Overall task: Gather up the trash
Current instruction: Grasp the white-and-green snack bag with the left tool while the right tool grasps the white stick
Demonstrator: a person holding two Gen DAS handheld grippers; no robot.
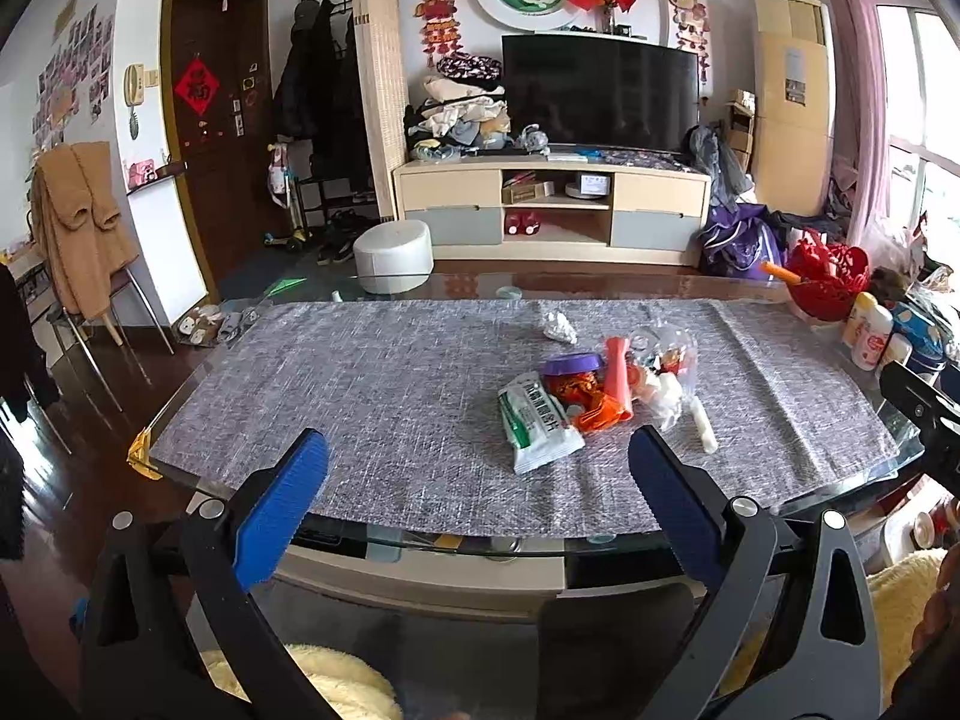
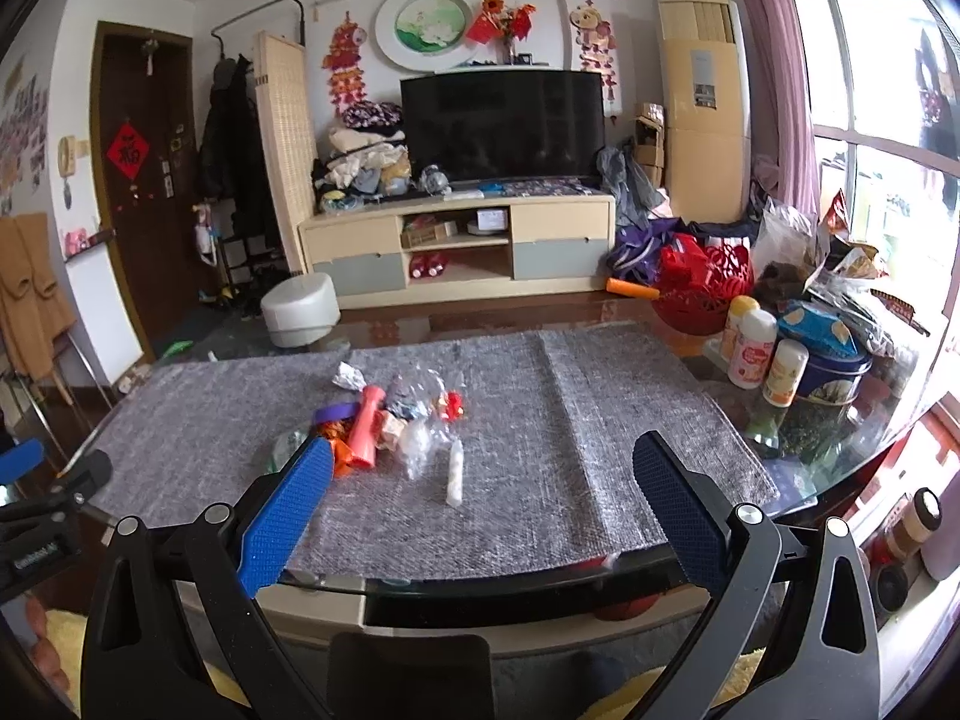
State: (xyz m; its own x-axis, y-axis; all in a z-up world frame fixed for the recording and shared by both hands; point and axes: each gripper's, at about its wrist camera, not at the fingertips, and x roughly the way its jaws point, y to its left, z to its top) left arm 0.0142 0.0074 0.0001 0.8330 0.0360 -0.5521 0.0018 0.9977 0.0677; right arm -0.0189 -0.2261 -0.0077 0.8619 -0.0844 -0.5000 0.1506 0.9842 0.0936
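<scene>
1. The left gripper [image 1: 479, 453] is held over the near edge of the glass table [image 1: 180, 396], its blue pads [image 1: 282, 510] spread wide with nothing between them.
2. The right gripper [image 2: 482, 457] is likewise held at the near edge, jaws spread and empty.
3. A grey cloth [image 1: 360, 390] is laid across the table, and the trash is gathered on it in a small heap, right of centre in the left view.
4. In the heap a white-and-green packet [image 1: 537, 423], a purple lid [image 1: 573, 365], a pink tube [image 1: 618, 372], orange wrappers [image 1: 600, 411] and clear plastic [image 1: 672, 354] are seen touching.
5. A crumpled foil scrap [image 1: 558, 327] lies apart, just beyond the heap.
6. A white stick [image 2: 454, 474] lies at the heap's near side.
7. A red basket [image 2: 702, 285] and bottles [image 2: 750, 348] are seen at the far right.
</scene>
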